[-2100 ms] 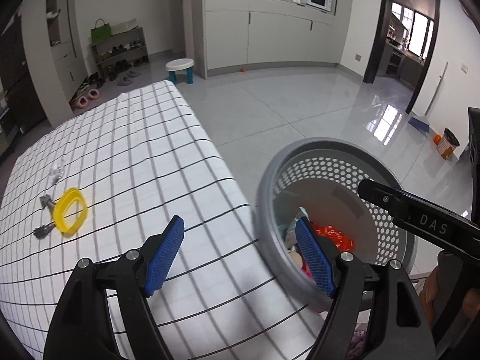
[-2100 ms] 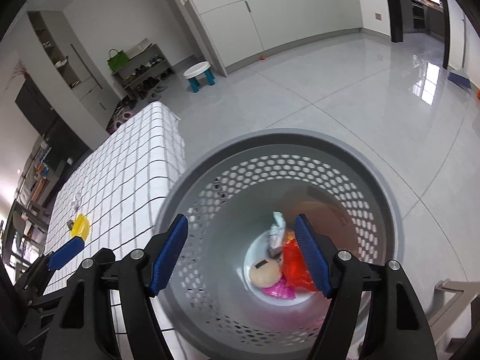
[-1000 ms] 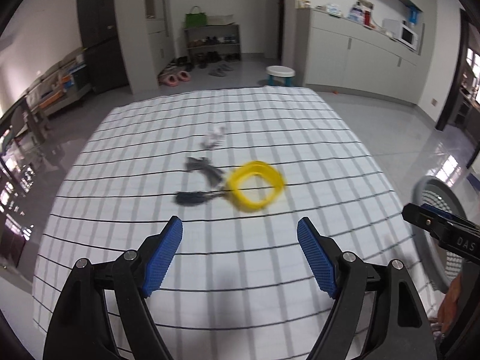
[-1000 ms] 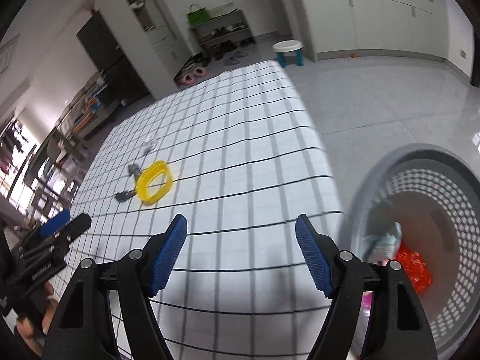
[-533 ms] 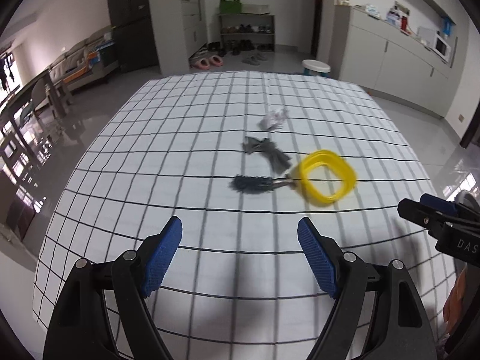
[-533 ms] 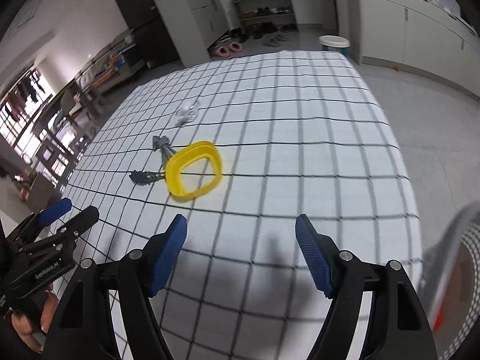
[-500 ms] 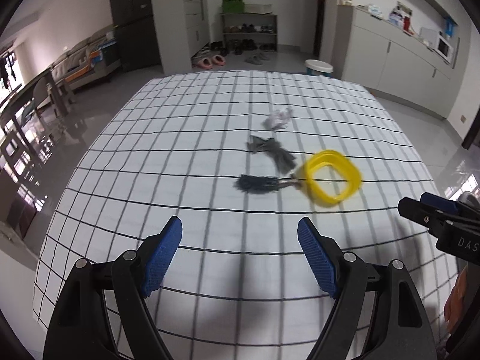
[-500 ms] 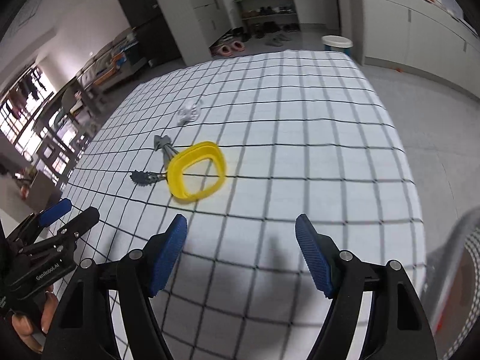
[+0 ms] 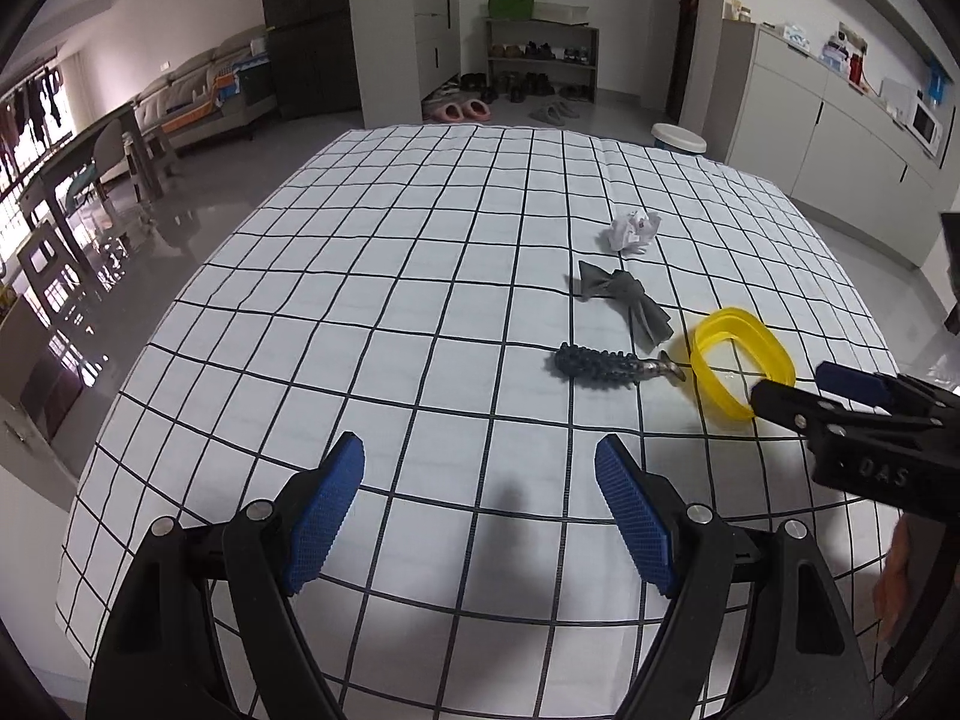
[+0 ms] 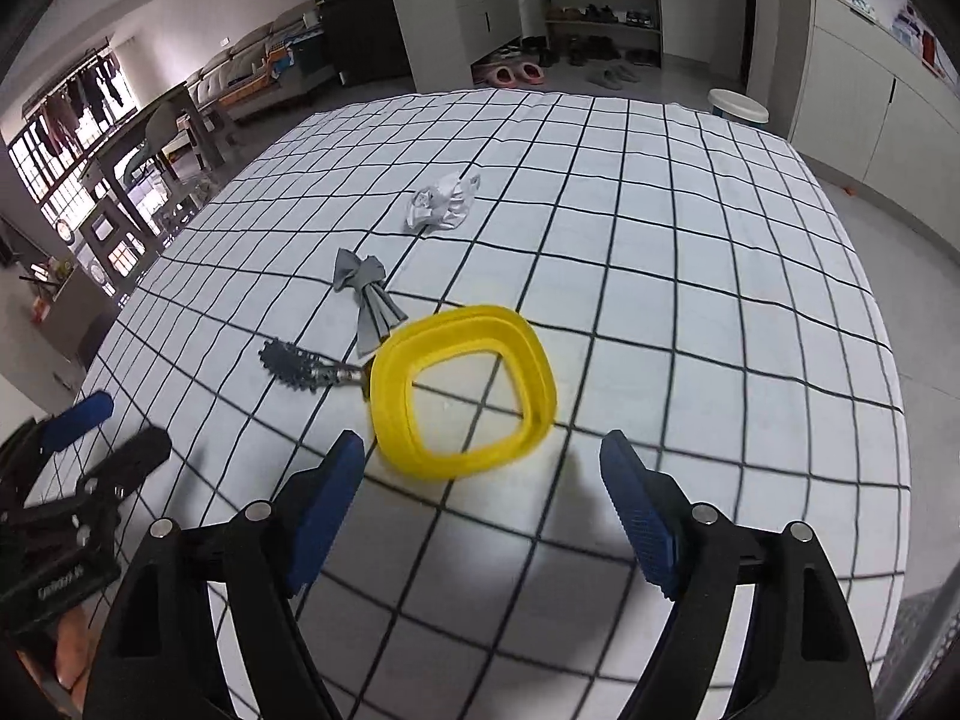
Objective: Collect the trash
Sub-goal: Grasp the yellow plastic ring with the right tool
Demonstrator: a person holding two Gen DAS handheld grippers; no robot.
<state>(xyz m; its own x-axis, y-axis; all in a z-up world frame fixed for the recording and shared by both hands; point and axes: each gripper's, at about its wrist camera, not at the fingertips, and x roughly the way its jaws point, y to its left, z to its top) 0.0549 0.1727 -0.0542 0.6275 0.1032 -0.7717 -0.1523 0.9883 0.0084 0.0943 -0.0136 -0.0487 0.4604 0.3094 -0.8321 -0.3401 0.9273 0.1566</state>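
On the checked tablecloth [image 9: 420,276] lie a yellow plastic ring [image 10: 462,384], a dark bumpy piece with a metal tail [image 10: 300,369], a grey bow-shaped scrap [image 10: 363,285] and a crumpled white paper [image 10: 441,204]. The same things show in the left wrist view: ring [image 9: 741,360], bumpy piece [image 9: 600,365], bow scrap [image 9: 624,297], paper [image 9: 630,231]. My right gripper [image 10: 480,504] is open and empty, just in front of the ring. My left gripper [image 9: 480,510] is open and empty, over bare cloth, left of the trash.
The table's right edge drops to a glossy tiled floor [image 10: 936,324]. A sliver of the grey perforated bin [image 10: 936,630] shows at the lower right. A small stool [image 10: 738,105] stands beyond the far edge. Cabinets [image 9: 840,150] line the right wall.
Both grippers swung left, away from the bin and over the table. The right gripper has closed in on the yellow ring. Both stayed open.
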